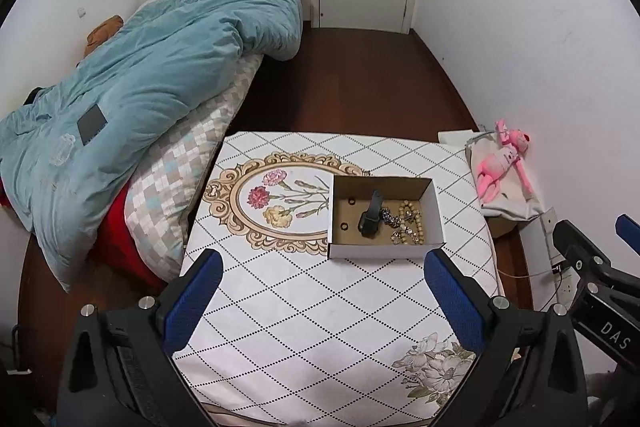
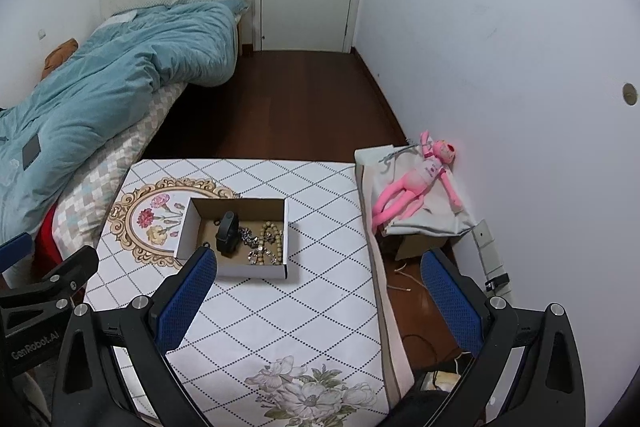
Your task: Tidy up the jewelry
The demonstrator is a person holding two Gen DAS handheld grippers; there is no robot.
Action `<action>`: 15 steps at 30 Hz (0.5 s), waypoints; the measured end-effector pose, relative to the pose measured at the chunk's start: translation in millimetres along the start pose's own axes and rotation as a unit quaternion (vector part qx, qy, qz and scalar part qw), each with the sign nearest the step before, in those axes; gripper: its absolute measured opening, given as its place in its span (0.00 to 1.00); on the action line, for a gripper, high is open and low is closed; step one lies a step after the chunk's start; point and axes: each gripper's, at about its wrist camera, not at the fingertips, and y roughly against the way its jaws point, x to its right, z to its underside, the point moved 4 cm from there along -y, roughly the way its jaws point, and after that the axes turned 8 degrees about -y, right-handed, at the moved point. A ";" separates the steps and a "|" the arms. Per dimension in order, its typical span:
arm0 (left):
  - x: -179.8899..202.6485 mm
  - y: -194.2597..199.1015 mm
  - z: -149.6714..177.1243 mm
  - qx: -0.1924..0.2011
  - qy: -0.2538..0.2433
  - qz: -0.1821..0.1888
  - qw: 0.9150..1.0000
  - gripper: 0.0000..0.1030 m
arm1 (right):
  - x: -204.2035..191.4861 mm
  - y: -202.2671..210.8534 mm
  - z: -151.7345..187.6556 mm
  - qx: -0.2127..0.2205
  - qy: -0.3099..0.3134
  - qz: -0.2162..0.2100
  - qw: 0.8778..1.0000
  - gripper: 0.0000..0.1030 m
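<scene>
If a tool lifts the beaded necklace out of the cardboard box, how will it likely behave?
The beaded necklace lies in loose coils, so it would probably hang limp and swing. It lies against the sparkly chain, so that might snag and come along. Its round beads may slip between the pads. Both tools are open, short of the cardboard box.

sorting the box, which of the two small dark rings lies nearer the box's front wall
The ring left of the black watch's base; the other ring lies toward the back.

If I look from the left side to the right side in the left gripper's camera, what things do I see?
Blue duvet → flower picture on the tablecloth → cardboard box of jewelry → pink plush toy.
</scene>
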 end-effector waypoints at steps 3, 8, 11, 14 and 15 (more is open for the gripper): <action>-0.6 -5.4 0.1 -0.005 0.002 -0.002 1.000 1.00 | 1.7 -8.2 1.1 -0.008 -0.001 0.001 1.000 1.00; -0.2 -9.7 0.8 -0.011 0.002 -0.002 1.000 1.00 | 3.6 -15.3 3.7 -0.017 0.000 0.004 1.000 1.00; -0.4 -10.7 0.9 -0.012 0.004 -0.002 1.000 1.00 | 3.7 -16.8 4.6 -0.020 0.000 0.005 1.000 1.00; -0.5 -10.6 1.1 -0.012 0.005 -0.002 1.000 1.00 | 4.1 -18.0 5.3 -0.023 0.000 0.003 1.000 1.00; -0.7 -10.4 1.2 -0.011 0.005 -0.003 1.000 1.00 | 3.9 -18.0 5.2 -0.023 0.001 0.004 1.000 1.00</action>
